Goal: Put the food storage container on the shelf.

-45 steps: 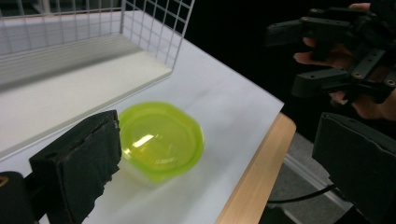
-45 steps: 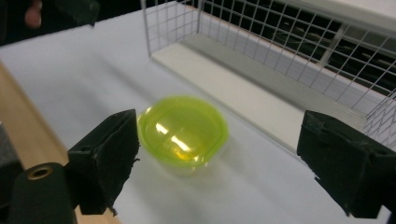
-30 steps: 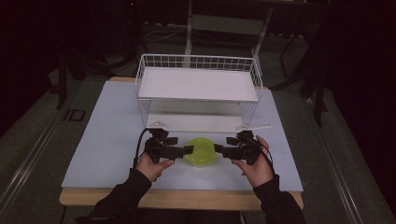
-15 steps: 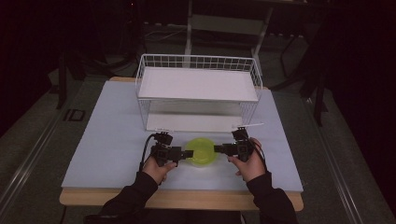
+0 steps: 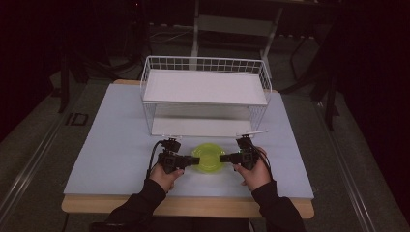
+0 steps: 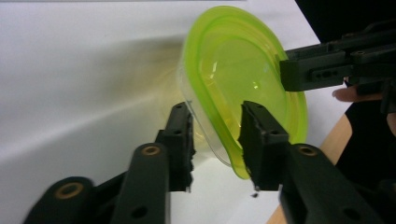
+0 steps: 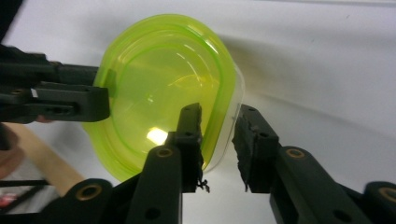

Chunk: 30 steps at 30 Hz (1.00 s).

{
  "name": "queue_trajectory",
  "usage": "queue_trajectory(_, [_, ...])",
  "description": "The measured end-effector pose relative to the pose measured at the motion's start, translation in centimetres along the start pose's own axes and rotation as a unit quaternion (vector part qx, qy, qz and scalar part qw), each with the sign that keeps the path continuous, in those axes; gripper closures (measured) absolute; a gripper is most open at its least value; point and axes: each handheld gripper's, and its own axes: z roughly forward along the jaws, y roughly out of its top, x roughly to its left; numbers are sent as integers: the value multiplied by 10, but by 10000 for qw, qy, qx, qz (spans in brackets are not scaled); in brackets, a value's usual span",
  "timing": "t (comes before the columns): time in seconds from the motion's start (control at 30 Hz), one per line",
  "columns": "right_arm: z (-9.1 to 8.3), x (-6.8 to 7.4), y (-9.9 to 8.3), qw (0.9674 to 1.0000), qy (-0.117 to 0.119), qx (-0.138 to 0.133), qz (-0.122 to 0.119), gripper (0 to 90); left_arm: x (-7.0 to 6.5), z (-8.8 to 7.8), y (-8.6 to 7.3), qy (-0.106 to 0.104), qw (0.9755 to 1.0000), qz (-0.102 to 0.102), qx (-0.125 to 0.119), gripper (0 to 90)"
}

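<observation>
A yellow-green see-through lidded container [image 5: 208, 158] stands on the pale table near its front edge. My left gripper [image 5: 196, 162] reaches in from the container's left, my right gripper [image 5: 223, 157] from its right. In the left gripper view the container's rim [image 6: 233, 154] lies between the jaws of the left gripper [image 6: 215, 140]. In the right gripper view the rim [image 7: 224, 116] lies between the jaws of the right gripper [image 7: 218, 135]. Both pairs of jaws have just been closing around the rim; I see no firm clamp. The opposite gripper [image 6: 299, 74] [image 7: 88, 100] shows across the lid.
A white wire rack [image 5: 205, 87] with an upper shelf and an open lower level stands behind the container. The table [image 5: 116, 145] has its wooden front edge just below the hands. Dark floor and stands surround the table.
Both hands have sunk toward the table and drawn in to the container's sides. Each gripper's jaws have narrowed, and they now straddle the rim.
</observation>
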Motion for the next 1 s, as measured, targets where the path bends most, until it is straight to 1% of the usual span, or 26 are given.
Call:
queue_trajectory(0.03, [0,0,-1,10000,56,-29,58,733,0,0,0,0,10000,-48,18,680])
queue_trajectory(0.07, [-1,1,-2,10000,42,-55,51,739,-1,-1,0,-18,9999,-116,33,690])
queue_trajectory(0.13, [-2,3,-4,9999,-2,-109,73,761,-2,-2,0,-31,9999,-124,96,721])
queue_trajectory(0.2, [-4,6,-6,9998,-47,-206,43,781,-5,-3,-1,68,9998,-128,122,744])
queue_trajectory(0.23, [-6,8,-6,9996,-70,-263,31,788,-4,-4,-1,67,9998,-174,65,781])
queue_trajectory(0.27, [-8,11,-6,9995,-114,-300,-55,791,-4,-6,-1,28,9996,-264,30,786])
queue_trajectory(0.33, [-10,16,-7,9991,-179,-357,-139,792,-5,-8,-1,28,9996,-296,-8,797])
queue_trajectory(0.37, [-12,19,-7,9988,-210,-392,-202,791,-8,-13,1,70,9996,-254,-93,801])
queue_trajectory(0.43, [-15,23,-7,9982,-262,-455,-278,792,-11,-18,3,89,9997,-198,-132,805])
queue_trajectory(0.53, [-22,28,-6,9978,-212,-539,-322,792,-16,-26,6,59,9997,-135,-171,806])
queue_trajectory(0.6, [-27,33,-5,9972,-194,-612,-380,793,-20,-32,8,86,9997,-13,-211,806])
queue_trajectory(0.87, [-53,52,2,9945,-130,-875,-566,794,-37,-60,23,59,9993,112,-355,812])
queue_trajectory(0.9, [-56,55,3,9941,-121,-904,-590,794,-40,-64,25,67,9992,157,-364,813])
queue_trajectory(1.0, [-67,62,9,9929,-50,-1006,-640,795,-47,-74,32,53,9988,206,-451,813])
